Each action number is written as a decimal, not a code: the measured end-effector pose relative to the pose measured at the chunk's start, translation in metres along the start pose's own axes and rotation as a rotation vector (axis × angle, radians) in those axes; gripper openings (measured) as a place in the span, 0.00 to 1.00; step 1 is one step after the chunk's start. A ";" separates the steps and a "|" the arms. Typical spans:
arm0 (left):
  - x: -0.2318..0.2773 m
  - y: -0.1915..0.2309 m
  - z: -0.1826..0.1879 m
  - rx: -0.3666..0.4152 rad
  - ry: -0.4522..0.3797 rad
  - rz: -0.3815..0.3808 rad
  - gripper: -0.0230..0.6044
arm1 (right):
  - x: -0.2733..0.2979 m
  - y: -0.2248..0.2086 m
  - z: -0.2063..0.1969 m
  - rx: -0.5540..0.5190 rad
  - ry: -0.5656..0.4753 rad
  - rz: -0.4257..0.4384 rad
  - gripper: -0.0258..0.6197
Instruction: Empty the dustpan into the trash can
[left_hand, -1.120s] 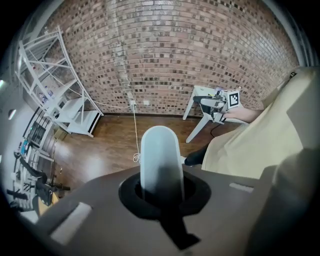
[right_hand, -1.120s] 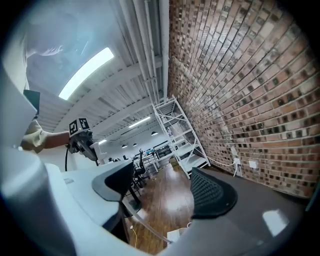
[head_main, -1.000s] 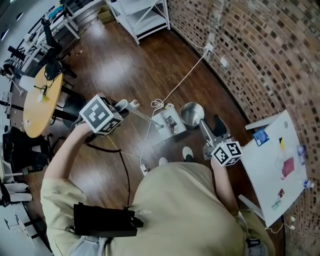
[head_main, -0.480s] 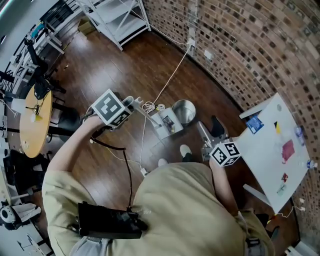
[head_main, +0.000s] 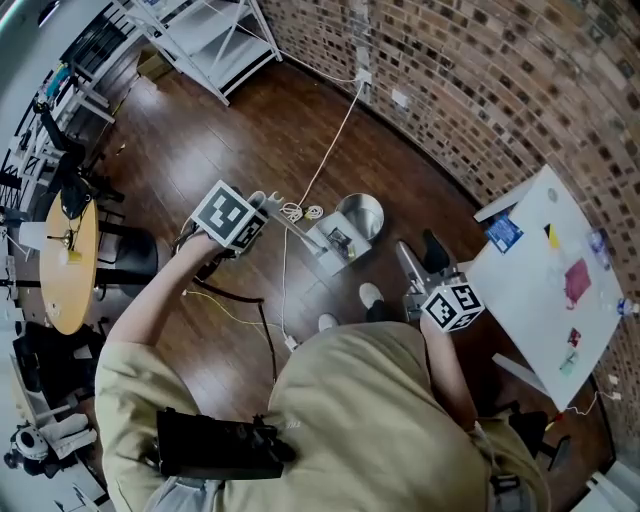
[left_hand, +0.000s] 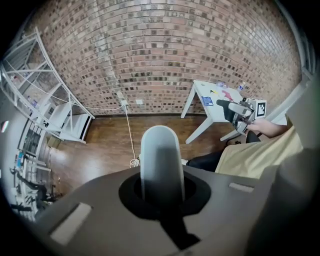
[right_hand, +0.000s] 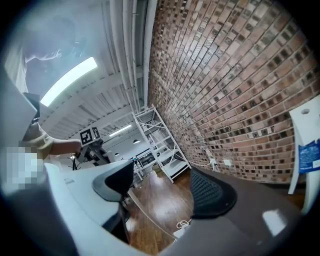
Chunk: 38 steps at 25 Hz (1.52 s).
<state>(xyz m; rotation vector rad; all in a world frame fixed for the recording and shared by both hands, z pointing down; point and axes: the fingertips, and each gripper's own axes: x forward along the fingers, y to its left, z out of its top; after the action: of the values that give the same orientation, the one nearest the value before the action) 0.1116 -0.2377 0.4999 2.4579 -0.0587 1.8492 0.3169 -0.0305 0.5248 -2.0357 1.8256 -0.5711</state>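
Where the person's beige cloth shirt fills the bottom of the head view, both arms reach forward over a glossy floor of dark wood planks. The right gripper points up and away, its marker cube nearest the body. In the right gripper view its two jaws stand well apart, with black dimpled pads facing each other and only air and the room between them. The left gripper is further out, to the left. In its own view its grey plastic jaws close round the dustpan handle, a smooth, pale rod with a rounded end that rises out of a dark round hollow.

From that grip the thin straight handle runs down to the dustpan, a boxy white and grey scoop low over the floor. It sits just beside the trash can, a round, shiny metal bucket with an open top. The scoop's far corner meets the can's rim, but contact cannot be confirmed. A white cable coils beside them and trails off to an outlet on the curved red-brown brick wall.

A white table stands against the wall at the right. White metal shelving stands at the far end, and a round wooden table stands well off to the left.
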 end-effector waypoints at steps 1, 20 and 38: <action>0.002 0.000 0.001 -0.005 0.002 -0.001 0.04 | 0.000 -0.002 0.000 0.004 -0.001 -0.003 0.57; 0.034 0.050 0.066 -0.008 0.173 0.082 0.04 | 0.018 0.005 -0.013 0.024 0.030 0.042 0.57; 0.060 0.087 0.156 0.035 0.287 0.110 0.04 | 0.005 -0.054 0.020 0.048 -0.032 -0.040 0.57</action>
<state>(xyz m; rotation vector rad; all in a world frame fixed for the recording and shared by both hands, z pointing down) 0.2720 -0.3360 0.5172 2.2247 -0.1506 2.2468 0.3732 -0.0300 0.5356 -2.0418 1.7398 -0.5839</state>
